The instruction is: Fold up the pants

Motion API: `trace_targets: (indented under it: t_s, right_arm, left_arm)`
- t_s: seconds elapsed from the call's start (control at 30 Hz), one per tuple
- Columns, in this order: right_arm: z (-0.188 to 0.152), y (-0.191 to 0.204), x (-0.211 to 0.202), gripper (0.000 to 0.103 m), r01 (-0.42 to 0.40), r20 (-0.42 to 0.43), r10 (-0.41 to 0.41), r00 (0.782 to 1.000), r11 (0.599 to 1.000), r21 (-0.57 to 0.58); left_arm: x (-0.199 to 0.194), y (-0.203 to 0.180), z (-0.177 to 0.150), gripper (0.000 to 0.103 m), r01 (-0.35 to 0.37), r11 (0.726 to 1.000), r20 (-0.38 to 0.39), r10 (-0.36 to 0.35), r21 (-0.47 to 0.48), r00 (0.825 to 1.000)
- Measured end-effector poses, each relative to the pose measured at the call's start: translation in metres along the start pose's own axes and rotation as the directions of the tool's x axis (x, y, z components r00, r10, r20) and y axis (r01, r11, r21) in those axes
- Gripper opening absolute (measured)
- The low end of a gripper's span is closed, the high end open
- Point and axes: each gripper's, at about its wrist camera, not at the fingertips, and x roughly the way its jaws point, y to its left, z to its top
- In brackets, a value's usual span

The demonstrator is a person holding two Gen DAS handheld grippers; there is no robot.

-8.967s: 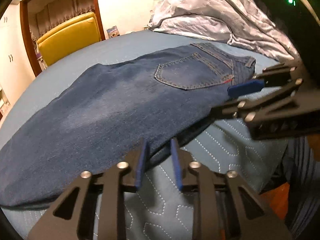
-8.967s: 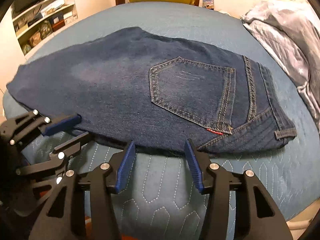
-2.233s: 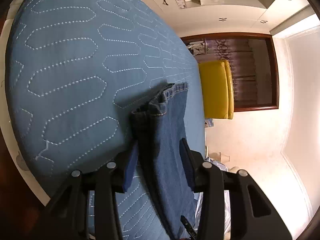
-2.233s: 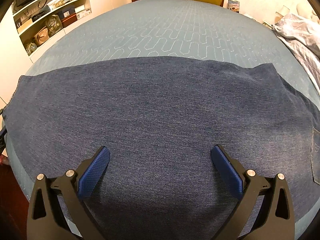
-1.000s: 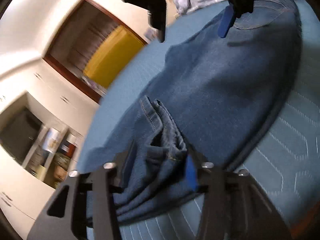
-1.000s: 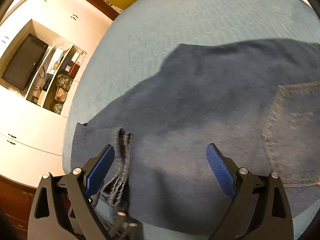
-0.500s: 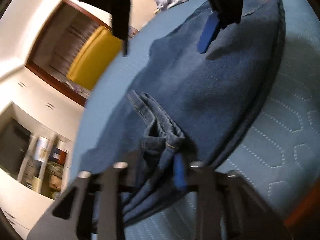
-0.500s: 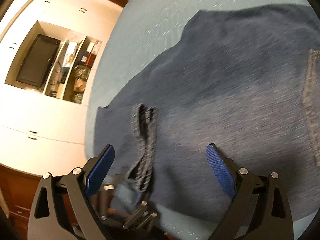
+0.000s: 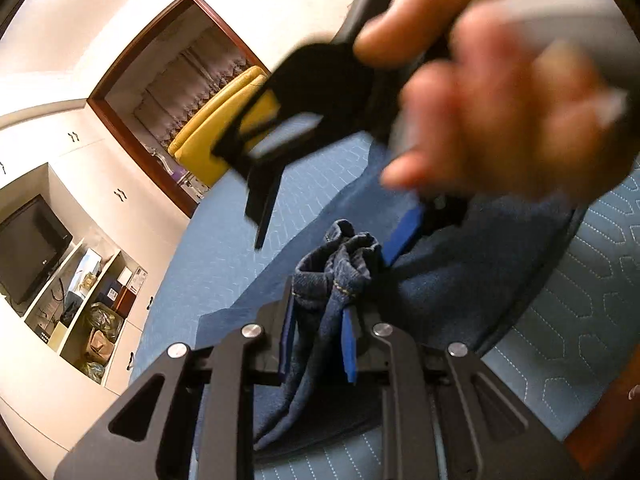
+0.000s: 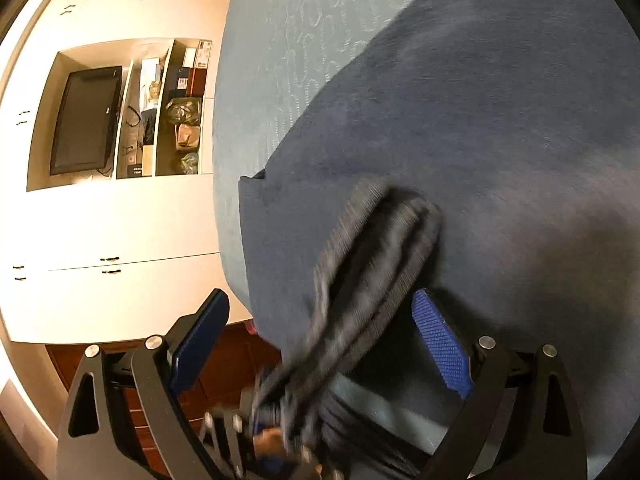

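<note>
Pants [image 9: 472, 264]: dark denim, spread on the blue quilted bed [image 9: 592, 304], with the bunched leg hems [image 9: 344, 256] gathered at the near corner and raised off the cloth. In the left wrist view the long axis of the garment runs from the hems, just ahead of the left claw [image 9: 316, 332], away toward 1 o'clock, where the body of the fabric lies flat. The left claw has just been closing and is now clamped on the hem bundle, which stands pinched between its blue pads and droops below them. The right claw [image 10: 320, 344], seen from its own camera, stands with its pads wide apart and nothing pressed between them; the blurred hem bundle [image 10: 372, 264] crosses the gap from 6 o'clock up toward 1 o'clock, touching neither pad as far as can be told. In the left view the person's hand [image 9: 508, 92] carrying the right claw fills the 1 o'clock quarter, directly over the hems.

Judgement: the coming fold turns on carrying the hems along the long axis toward the far end of the garment. The left claw already holds that end; the right claw is the nearer free one and would need to close on the other side of the bundle.
</note>
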Motion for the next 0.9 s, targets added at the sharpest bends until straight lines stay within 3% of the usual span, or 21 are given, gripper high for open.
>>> trace_targets:
  t_s: [0.07,0.1,0.13,0.23,0.33,0.47,0.53,0.6,0.63,0.67,0.73,0.8,0.83,0.87,0.9]
  right_arm:
    - [0.011,0.013,0.006,0.049,0.062,0.032,-0.061,0.998,0.997,-0.05]
    - [0.015,0.024,0.005,0.035,0.125,0.069,-0.118,0.991,0.986,-0.111]
    - [0.016,0.031,0.002,0.012,0.155,0.091,-0.142,0.986,0.976,-0.156]
    - [0.016,0.041,-0.018,0.012,0.188,0.159,-0.15,0.976,0.948,-0.256]
    - [0.013,0.023,-0.047,0.012,0.201,0.22,-0.138,0.966,0.933,-0.299]
    - [0.018,-0.029,-0.043,0.012,0.233,0.179,-0.189,0.966,0.935,-0.269]
    - [0.018,-0.039,-0.039,0.014,0.224,0.169,-0.183,0.968,0.937,-0.269]
    - [0.02,-0.035,-0.041,0.027,0.224,0.177,-0.181,0.968,0.936,-0.27]
    - [0.022,-0.033,-0.042,0.039,0.223,0.177,-0.178,0.968,0.935,-0.274]
    - [0.024,-0.031,-0.044,0.059,0.215,0.184,-0.168,0.968,0.936,-0.279]
    - [0.027,-0.028,-0.05,0.074,0.235,0.22,-0.176,0.959,0.931,-0.278]
    - [0.033,-0.028,-0.051,0.073,0.238,0.231,-0.177,0.957,0.933,-0.27]
    - [0.035,-0.03,-0.049,0.056,0.25,0.224,-0.193,0.955,0.93,-0.268]
    - [0.037,-0.031,-0.045,0.024,0.278,0.205,-0.228,0.952,0.924,-0.264]
    - [0.039,-0.033,-0.041,0.024,0.293,0.187,-0.249,0.95,0.919,-0.263]
  left_arm:
    - [-0.008,-0.009,-0.004,0.019,-0.016,1.0,0.005,0.015,0.013,1.0]
    - [-0.009,-0.013,-0.003,0.019,-0.027,0.999,0.008,0.027,0.028,1.0]
    - [-0.014,-0.024,-0.003,0.019,-0.041,0.998,0.011,0.04,0.039,0.999]
    - [-0.016,-0.042,0.007,0.018,-0.074,0.994,0.035,0.071,0.077,0.997]
    - [-0.007,-0.079,0.019,0.017,-0.038,0.989,0.054,0.03,0.141,0.998]
    - [0.013,-0.128,0.016,0.017,0.048,0.971,0.004,-0.05,0.234,0.999]
    - [0.013,-0.142,0.011,0.019,0.01,0.965,0.006,-0.013,0.263,1.0]
    - [0.009,-0.142,0.01,0.023,-0.003,0.968,0.004,0.002,0.249,1.0]
    - [0.008,-0.142,0.01,0.026,-0.01,0.968,0.004,0.01,0.249,1.0]
    - [0.007,-0.143,0.01,0.028,-0.024,0.966,0.008,0.022,0.259,1.0]
    - [0.004,-0.148,0.011,0.028,-0.035,0.953,0.013,0.033,0.3,0.999]
    - [0.002,-0.152,0.011,0.022,-0.014,0.949,0.004,0.013,0.315,1.0]
    - [0.003,-0.154,0.01,0.017,0.009,0.947,-0.007,-0.007,0.321,1.0]
    - [0.003,-0.157,0.009,0.016,-0.002,0.939,-0.001,0.003,0.343,1.0]
    - [-0.004,-0.169,0.007,0.015,-0.011,0.932,0.004,0.01,0.362,1.0]
